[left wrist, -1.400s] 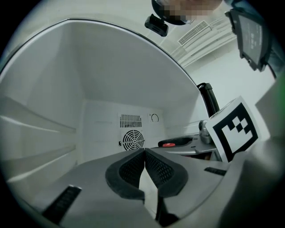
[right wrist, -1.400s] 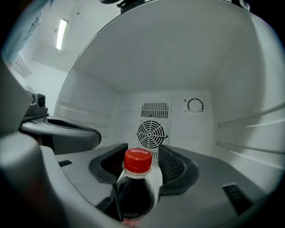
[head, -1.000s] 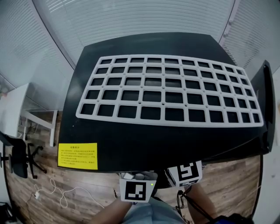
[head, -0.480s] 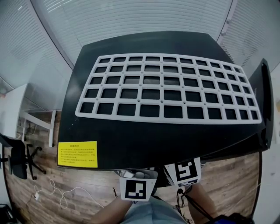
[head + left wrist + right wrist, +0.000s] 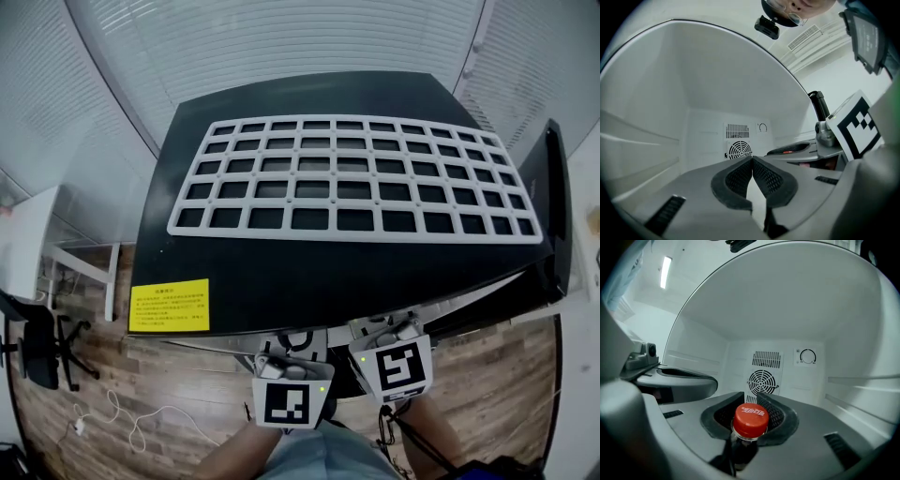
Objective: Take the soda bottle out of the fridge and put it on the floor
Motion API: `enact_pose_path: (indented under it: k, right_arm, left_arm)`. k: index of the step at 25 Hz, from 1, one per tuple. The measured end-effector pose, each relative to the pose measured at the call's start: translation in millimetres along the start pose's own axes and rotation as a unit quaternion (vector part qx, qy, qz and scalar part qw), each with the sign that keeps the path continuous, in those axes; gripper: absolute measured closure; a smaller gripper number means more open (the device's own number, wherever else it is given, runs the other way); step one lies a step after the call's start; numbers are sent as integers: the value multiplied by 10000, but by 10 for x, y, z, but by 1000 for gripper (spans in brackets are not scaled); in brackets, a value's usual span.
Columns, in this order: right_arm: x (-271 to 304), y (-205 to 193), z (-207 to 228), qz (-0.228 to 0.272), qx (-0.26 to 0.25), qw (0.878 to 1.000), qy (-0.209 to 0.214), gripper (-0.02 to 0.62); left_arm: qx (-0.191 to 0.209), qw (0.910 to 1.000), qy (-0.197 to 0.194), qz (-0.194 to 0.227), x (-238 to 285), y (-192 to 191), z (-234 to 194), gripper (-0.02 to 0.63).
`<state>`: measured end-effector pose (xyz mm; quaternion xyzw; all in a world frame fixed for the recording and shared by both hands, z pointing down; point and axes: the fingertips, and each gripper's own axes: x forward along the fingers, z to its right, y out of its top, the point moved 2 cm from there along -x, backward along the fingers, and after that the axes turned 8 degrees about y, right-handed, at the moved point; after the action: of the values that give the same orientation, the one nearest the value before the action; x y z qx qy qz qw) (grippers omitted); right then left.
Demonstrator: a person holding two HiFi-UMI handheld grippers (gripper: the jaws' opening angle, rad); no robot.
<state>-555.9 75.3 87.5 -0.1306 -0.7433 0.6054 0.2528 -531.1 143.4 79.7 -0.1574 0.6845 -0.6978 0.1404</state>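
The soda bottle (image 5: 751, 419), dark with a red cap, stands between the pads of my right gripper (image 5: 751, 398) inside the white fridge. Those jaws have just been closing, and they now press on the bottle's neck below the cap. My left gripper (image 5: 752, 160) is shut on nothing, its tips touching, and it points level at the fridge's back wall. The right gripper's body (image 5: 834, 140) shows beside it. In the head view only the two marker cubes show, the left (image 5: 286, 403) and the right (image 5: 401, 367), below the black fridge top (image 5: 281, 281). The jaws and the bottle are hidden under it.
A white grid rack (image 5: 356, 223) lies on the fridge top, with a yellow label (image 5: 169, 305) at its front left. The open door (image 5: 553, 216) stands at the right. A fan vent (image 5: 763, 380) and dial (image 5: 807, 356) are on the back wall. An office chair (image 5: 37, 342) and cable (image 5: 141, 417) are on the wooden floor.
Both marker cubes have moved up the picture towards the fridge's front edge, and more of each gripper's body now shows.
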Motion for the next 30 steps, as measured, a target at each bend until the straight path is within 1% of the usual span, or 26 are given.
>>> enact_pose_path:
  k: [3, 6, 11, 13, 17, 25, 30]
  right_arm:
    - [-181, 53, -102, 49, -33, 10000, -48, 499]
    - [-258, -5, -228, 70, -52, 9999, -87, 499]
    - [-94, 16, 2, 115, -38, 9999, -85, 499]
    - [-226, 33, -99, 148, -39, 9998, -118, 499]
    - [-511, 71, -289, 186, -48, 9996, -216, 500]
    - [-1115, 49, -367, 252, -39, 9983, -523, 500]
    - [-1541, -10, -381, 233, -10, 9961, -854, 500]
  left_arm:
    - [-10, 9999, 13, 102, -168, 75, 40, 589]
    - [15, 9998, -7, 184, -296, 29, 28, 589]
    - [40, 9998, -23, 209, 11, 45, 21, 589]
    - [24, 9997, -52, 244, -130, 64, 65, 589]
    - [192, 9990, -212, 330, -409, 115, 178, 589]
    - [56, 9981, -445, 424, -704, 222, 562, 589]
    - [122, 9954, -739, 592, -858, 318, 831, 589]
